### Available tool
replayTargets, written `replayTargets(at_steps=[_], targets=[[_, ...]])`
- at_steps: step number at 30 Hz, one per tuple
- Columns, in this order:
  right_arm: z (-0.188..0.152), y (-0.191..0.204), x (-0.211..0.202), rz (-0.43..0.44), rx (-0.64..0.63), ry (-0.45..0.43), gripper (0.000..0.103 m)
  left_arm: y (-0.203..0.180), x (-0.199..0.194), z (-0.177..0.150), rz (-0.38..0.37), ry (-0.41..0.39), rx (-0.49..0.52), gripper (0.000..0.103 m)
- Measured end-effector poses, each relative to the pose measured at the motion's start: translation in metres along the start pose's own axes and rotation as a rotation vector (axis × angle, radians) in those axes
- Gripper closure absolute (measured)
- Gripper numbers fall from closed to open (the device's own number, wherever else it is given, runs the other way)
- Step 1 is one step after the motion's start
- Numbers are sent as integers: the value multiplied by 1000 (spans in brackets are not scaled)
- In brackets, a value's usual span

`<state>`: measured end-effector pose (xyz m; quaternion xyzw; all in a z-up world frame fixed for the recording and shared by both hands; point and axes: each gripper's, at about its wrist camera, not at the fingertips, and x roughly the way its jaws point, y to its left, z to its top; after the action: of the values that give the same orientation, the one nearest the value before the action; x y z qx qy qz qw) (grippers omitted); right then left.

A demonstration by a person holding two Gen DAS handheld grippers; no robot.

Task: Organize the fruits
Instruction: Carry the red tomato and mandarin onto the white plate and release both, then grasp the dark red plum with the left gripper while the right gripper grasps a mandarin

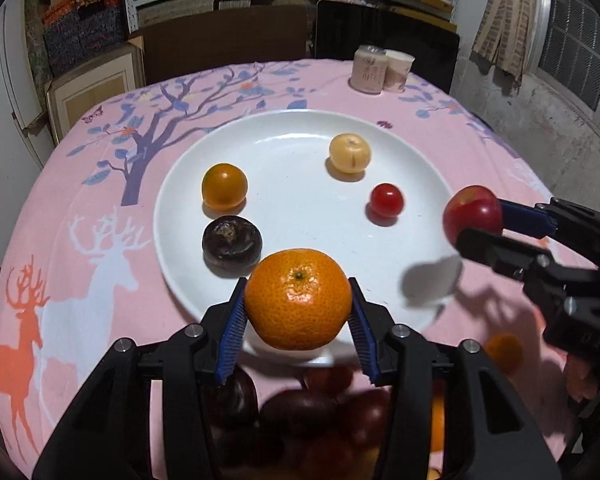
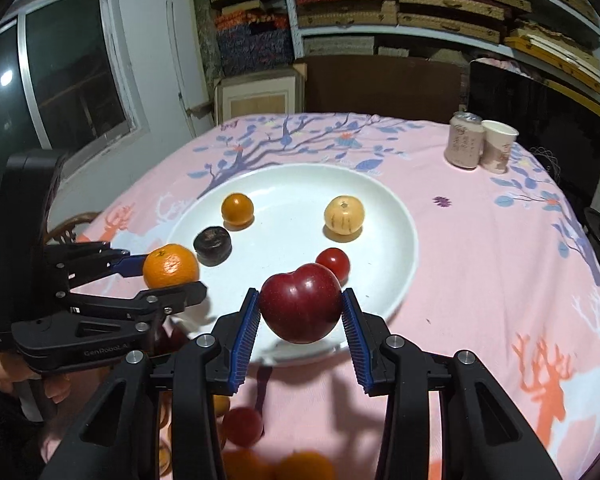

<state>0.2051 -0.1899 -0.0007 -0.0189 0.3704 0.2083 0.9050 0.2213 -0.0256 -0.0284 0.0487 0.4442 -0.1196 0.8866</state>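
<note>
My left gripper [image 1: 298,312] is shut on an orange mandarin [image 1: 298,298], held above the near rim of a white plate [image 1: 300,248]. From the right wrist view the same gripper [image 2: 168,276] and mandarin [image 2: 171,266] hang at the plate's left edge. My right gripper [image 2: 300,312] is shut on a dark red apple [image 2: 300,308] over the plate's near rim [image 2: 396,292]; that apple [image 1: 473,212] shows at the plate's right edge. On the plate lie a small orange fruit [image 1: 224,186], a dark brown fruit [image 1: 232,242], a pale yellow fruit [image 1: 349,152] and a small red fruit [image 1: 387,200].
A pink tablecloth [image 1: 80,208] with tree and deer prints covers the table. A can [image 2: 465,141] and a paper cup [image 2: 498,146] stand at the far right. More dark red and orange fruits [image 1: 300,412] lie blurred below the grippers. Shelves and boxes stand behind the table.
</note>
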Motion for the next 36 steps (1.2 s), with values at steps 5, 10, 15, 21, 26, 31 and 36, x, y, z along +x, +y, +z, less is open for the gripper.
replayTargets(at_steps=[5, 10, 15, 21, 26, 31, 36], targets=[[7, 7, 33, -24, -43, 39, 61, 5, 23, 4, 5, 46, -13, 56], [4, 9, 23, -22, -43, 0, 53, 11, 9, -3, 13, 10, -32, 44], [-6, 3, -13, -20, -6, -45, 52, 10, -46, -21, 17, -91, -34, 33], [-54, 2, -66, 27, 54, -54, 46, -2, -94, -79, 14, -115, 20, 31], [-100, 24, -79, 30, -1, -8, 46, -20, -99, -127, 5, -63, 65, 31], [-121, 40, -63, 60, -32, 61, 52, -27, -91, -152, -14, -25, 51, 31], [-115, 43, -50, 27, -27, 83, 54, -30, -86, -161, -7, -8, 50, 31]])
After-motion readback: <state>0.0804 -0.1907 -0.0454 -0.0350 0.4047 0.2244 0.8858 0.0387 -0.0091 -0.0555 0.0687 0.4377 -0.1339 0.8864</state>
